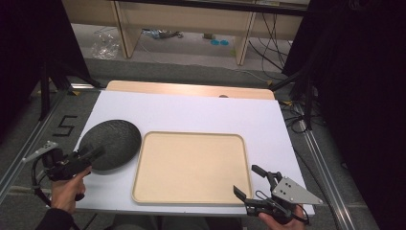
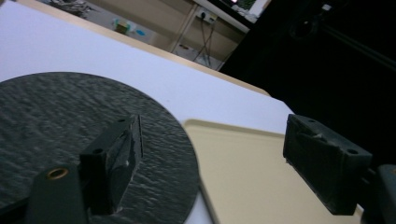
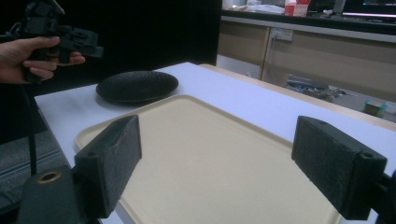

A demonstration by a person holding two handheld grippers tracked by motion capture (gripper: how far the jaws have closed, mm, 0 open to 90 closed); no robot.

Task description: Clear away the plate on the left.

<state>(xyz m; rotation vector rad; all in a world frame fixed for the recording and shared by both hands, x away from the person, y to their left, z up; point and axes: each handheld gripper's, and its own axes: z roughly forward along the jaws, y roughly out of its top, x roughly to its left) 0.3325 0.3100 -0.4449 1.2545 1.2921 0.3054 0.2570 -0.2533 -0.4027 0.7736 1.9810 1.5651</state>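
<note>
Black plate [image 1: 111, 143], round, textured surface, lies flat on white table [image 1: 191, 110] at its left side, just beside left edge of beige tray [image 1: 191, 167]; whether rim touches tray cannot be told. Nothing on plate. Left gripper [image 1: 91, 154] is at plate's near-left rim, tips over the rim; jaws spread wide, released, gripping nothing. In left gripper view one jaw is above plate surface, the other out over tray; contact w/ plate cannot be told. Left hand [image 1: 67, 191] holds gripper from below-left, off table's front-left corner. Tray sits centre-front of table, bare, long side parallel to front edge. Right gripper [image 1: 251, 179] is at tray's near-right corner, jaws wide apart, released, nothing betw. them; right gripper view shows both jaws over tray surface, plate farther off.
</note>
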